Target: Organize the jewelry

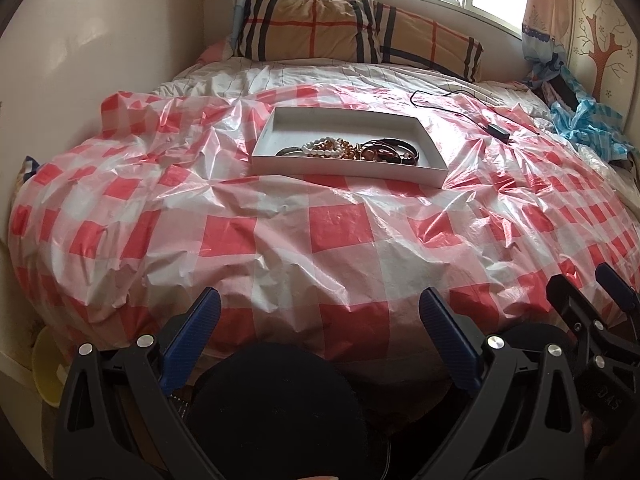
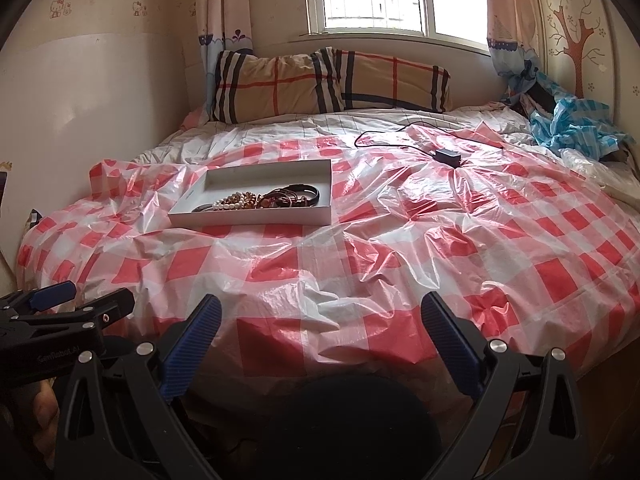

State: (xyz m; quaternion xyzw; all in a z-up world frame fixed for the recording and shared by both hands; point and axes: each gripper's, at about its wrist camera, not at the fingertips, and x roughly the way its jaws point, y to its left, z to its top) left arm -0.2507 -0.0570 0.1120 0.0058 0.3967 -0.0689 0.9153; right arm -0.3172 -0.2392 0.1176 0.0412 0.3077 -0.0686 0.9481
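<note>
Kitty wallpaper point(image 2: 60, 8) in right view only; yellow bowl point(image 1: 46, 364) left.

Jewelry point(image 1: 352, 150) pieces tangle together, individual items too small to separate.

Black claw point(image 1: 320, 300) frames, ribbed blue pads point(image 2: 192, 344), silver screws.

"GenRobot.AI" on the left claw point(image 2: 64, 300) body, partial "DAS" on the right claw point(image 1: 592, 292)
</note>
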